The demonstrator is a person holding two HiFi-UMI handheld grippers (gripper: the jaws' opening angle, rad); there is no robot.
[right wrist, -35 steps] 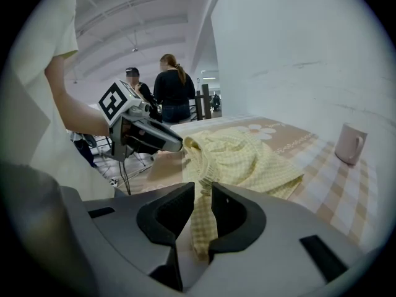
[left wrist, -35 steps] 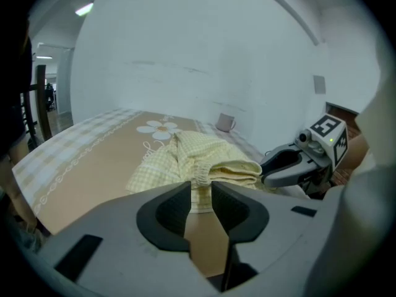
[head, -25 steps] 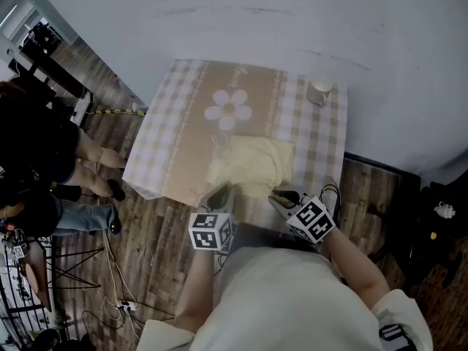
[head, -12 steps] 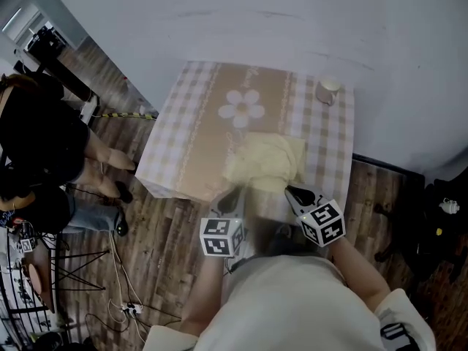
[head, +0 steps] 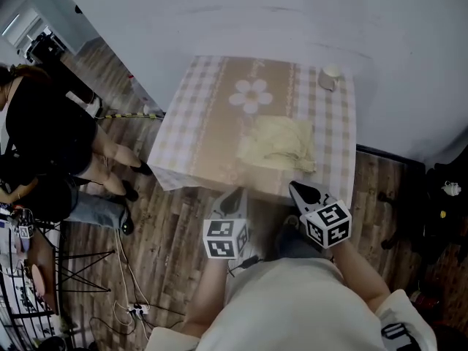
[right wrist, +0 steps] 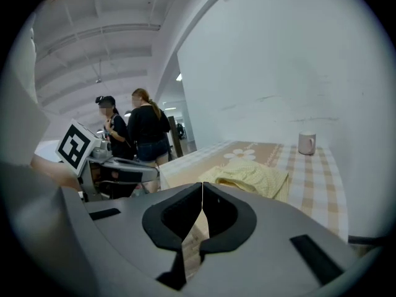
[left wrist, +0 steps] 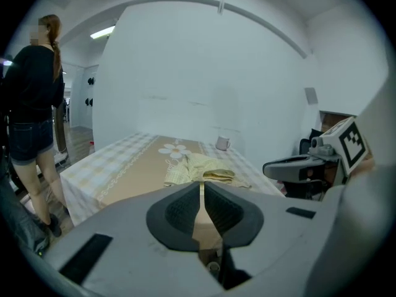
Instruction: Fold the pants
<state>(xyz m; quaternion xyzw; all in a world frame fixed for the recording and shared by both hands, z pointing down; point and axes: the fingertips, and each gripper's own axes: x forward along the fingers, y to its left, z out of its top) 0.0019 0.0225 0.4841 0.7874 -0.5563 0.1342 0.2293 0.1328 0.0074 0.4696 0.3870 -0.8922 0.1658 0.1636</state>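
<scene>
The pale yellow pants (head: 281, 143) lie folded in a compact heap on the near right part of the checked tablecloth (head: 197, 123). Both grippers hang off the table's near edge, apart from the cloth. My left gripper (head: 234, 194) has its jaws closing, with a narrow slit left and nothing between them; in the left gripper view (left wrist: 202, 183) the pants (left wrist: 201, 166) show beyond it. My right gripper (head: 301, 190) is shut and empty; its own view (right wrist: 202, 184) looks over the pants (right wrist: 250, 173).
A white mug (head: 330, 77) stands at the table's far right corner. Standing people (head: 51, 137) are on the wooden floor to the left, with cables and a stand beside them. A white wall runs behind the table. Dark gear sits at the right (head: 446, 196).
Both grippers have drawn back from the near edge of the pants, off the table towards me, and risen. Their jaws have closed. The pants stay folded on the cloth.
</scene>
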